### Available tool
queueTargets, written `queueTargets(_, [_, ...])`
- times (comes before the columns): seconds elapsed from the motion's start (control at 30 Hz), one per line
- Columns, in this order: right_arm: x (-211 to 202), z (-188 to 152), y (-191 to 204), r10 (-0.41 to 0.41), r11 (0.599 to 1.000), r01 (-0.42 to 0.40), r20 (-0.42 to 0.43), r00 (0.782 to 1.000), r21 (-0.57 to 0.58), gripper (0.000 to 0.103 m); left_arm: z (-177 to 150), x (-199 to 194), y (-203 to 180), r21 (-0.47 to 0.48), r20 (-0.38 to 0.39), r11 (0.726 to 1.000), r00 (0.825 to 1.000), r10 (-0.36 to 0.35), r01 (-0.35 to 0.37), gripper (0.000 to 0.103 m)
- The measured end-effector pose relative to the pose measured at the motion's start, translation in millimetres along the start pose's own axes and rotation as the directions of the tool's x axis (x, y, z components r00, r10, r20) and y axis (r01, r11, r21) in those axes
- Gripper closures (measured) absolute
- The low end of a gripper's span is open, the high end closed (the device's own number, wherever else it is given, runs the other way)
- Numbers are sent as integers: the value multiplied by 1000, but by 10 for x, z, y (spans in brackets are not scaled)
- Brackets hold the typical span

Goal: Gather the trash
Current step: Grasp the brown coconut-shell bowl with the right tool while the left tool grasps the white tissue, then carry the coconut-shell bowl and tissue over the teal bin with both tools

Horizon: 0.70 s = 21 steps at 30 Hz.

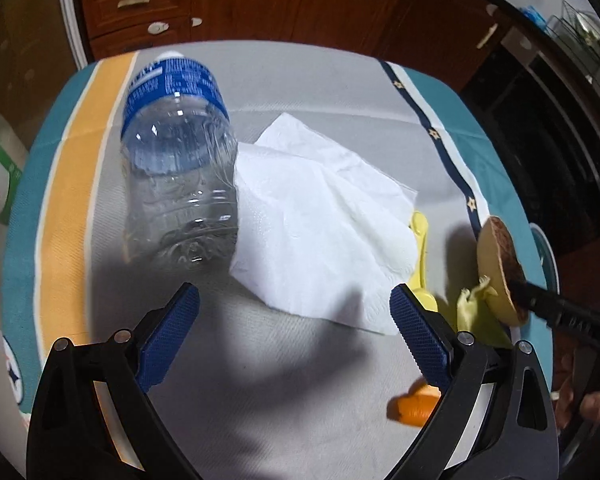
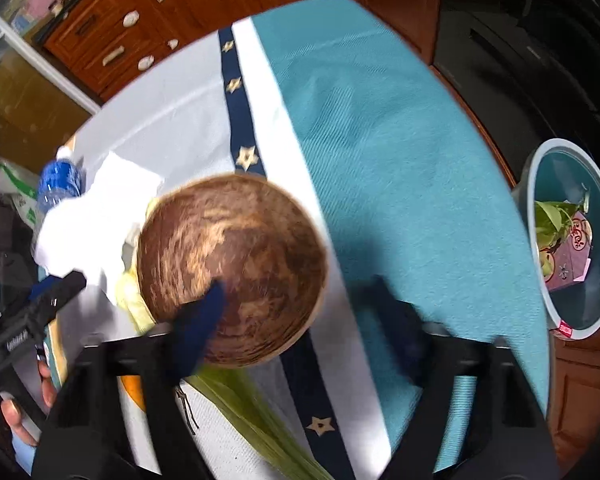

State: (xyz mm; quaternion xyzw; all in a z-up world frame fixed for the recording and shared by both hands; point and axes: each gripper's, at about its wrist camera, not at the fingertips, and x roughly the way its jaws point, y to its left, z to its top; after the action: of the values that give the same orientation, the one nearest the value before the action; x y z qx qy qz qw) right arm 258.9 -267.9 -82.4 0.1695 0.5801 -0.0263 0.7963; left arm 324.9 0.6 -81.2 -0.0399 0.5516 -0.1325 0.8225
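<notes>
The left gripper [image 1: 295, 304] hangs over the table with its blue pads spread wide and nothing between them, aimed at the crumpled white paper napkin [image 1: 320, 216] lying just ahead on the grey striped tablecloth [image 1: 292, 76]. Touching the napkin's left edge lies a clear plastic bottle with a blue label [image 1: 178, 156], on its side, and a pale yellow scrap [image 1: 420, 240] peeks out from under the napkin's right edge. Over on the other side, the right gripper [image 2: 300, 320] has a round brown wooden bowl [image 2: 232, 268] tipped on edge; one pad lies across its face, the other is blurred, so I can't tell whether it's truly clamped. A teal bin [image 2: 540, 280] waits beyond the table's far edge. That napkin looks feather-light and soft, so it should crush easily: pinch a raised fold near the middle. The bottle looks light, slick and crushable, best taken across the ribbed body.
</notes>
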Motion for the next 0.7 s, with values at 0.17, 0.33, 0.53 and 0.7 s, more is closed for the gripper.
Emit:
queueTargets(0.17, [31, -30, 75, -18, 999, 19, 36, 999, -44, 66, 30, 74, -67, -36, 42, 999, 999, 26, -25, 5])
queueTargets(0.33, [28, -45, 1, 3, 1000, -2, 60, 998, -21, 86, 28, 48, -172, -41, 106, 999, 994, 31, -27, 38])
queueTargets(0.53, [-71, -31, -56, 66, 998, -67, 89, 994, 9, 96, -7, -46, -299, 5, 119, 1000, 992, 29, -29, 102])
queueTargets(0.7, [-294, -53, -24, 97, 995, -97, 135, 986, -9, 97, 20, -350, -394, 66, 170, 998, 985, 7, -19, 102])
